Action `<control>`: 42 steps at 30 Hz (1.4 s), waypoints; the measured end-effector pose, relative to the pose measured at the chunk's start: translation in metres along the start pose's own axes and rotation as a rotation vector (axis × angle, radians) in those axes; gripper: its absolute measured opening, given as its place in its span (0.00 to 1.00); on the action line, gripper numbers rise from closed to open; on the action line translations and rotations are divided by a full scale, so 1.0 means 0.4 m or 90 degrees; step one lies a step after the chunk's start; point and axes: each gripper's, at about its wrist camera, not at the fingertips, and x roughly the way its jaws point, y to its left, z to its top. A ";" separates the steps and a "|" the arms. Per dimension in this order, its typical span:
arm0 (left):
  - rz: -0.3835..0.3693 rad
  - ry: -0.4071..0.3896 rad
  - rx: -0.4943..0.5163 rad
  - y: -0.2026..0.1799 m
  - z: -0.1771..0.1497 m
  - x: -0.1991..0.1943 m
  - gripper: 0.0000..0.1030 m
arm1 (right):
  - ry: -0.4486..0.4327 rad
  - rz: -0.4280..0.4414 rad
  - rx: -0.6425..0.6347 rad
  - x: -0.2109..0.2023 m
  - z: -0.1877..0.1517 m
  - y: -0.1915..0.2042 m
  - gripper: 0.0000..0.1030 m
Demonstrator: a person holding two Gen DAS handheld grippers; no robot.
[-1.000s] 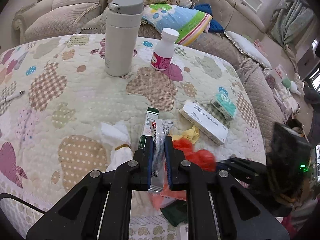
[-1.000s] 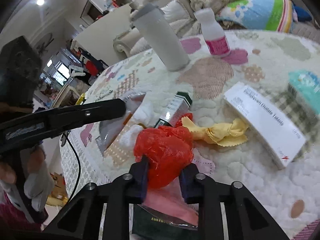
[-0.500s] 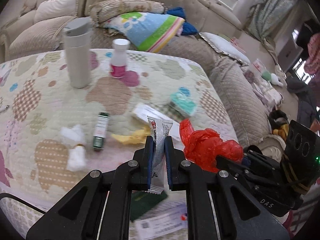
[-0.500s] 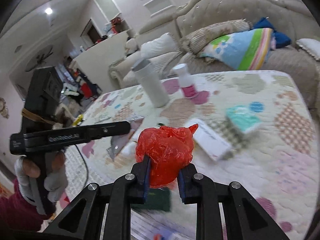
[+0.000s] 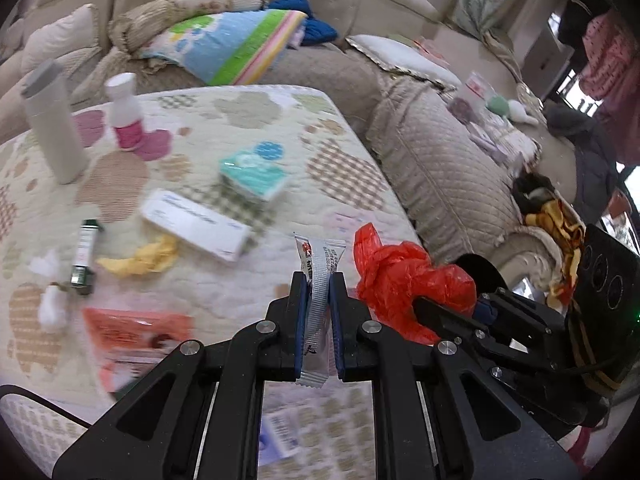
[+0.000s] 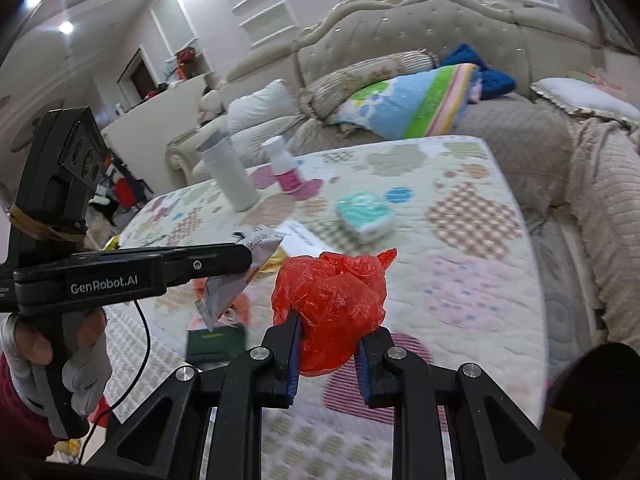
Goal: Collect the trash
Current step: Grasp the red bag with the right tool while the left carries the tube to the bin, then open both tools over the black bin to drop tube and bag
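Quilted patchwork cover over the tabletop (image 5: 248,120), tufted sofa behind it; motion blur in both views.

Left gripper (image 5: 318,300): jaws pressed together on a silver foil sachet (image 5: 318,276), pinched across its middle, top end standing out at 12 o'clock, bottom edge hanging below the pads. Judged: near weightless, thin, slick foil; it could slide or fold, so a mid-body pinch across the flat faces suits it.

Right gripper (image 6: 328,344): jaws pinching a crumpled red plastic bag (image 6: 330,304), wad bulging above the pads. Judged: very light, soft, springy; loose tails could snag. Best held deep in the bulk, as now.

Both items are held above the cover near the tabletop's front edge, bag at 3 o'clock of the sachet in the left view.

Outward, left view: yellow wrapper (image 5: 140,258) and white box (image 5: 196,226) at 10 o'clock, small green tube (image 5: 84,256) and white tissue (image 5: 50,306) at 9 o'clock, teal packet (image 5: 254,176) at 11 o'clock, white flask (image 5: 52,124) and pink-labelled bottle (image 5: 126,112) far back. Orange packet (image 5: 136,330) near the front edge.

View differences: left view alone shows the remaining litter and the sofa clutter at 2 o'clock. Right view alone shows the gloved hand (image 6: 48,364) on the left gripper's handle, the sachet side-on and tilted, and the far room. No bin identifiable in either.
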 end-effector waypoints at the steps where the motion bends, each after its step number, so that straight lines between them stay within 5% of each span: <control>1: -0.005 0.004 0.006 -0.023 0.000 0.011 0.09 | -0.002 -0.005 0.003 -0.009 -0.004 -0.011 0.21; 21: -0.104 0.075 0.102 -0.393 -0.022 0.200 0.09 | -0.003 -0.201 0.104 -0.232 -0.137 -0.353 0.21; 37: -0.179 0.121 0.104 -0.521 -0.034 0.321 0.11 | 0.027 -0.257 0.215 -0.266 -0.220 -0.520 0.21; 39: -0.181 0.120 0.109 -0.520 -0.033 0.321 0.27 | 0.025 -0.263 0.224 -0.268 -0.224 -0.528 0.43; 42: -0.178 0.110 0.105 -0.509 -0.033 0.311 0.40 | 0.022 -0.252 0.242 -0.272 -0.226 -0.533 0.56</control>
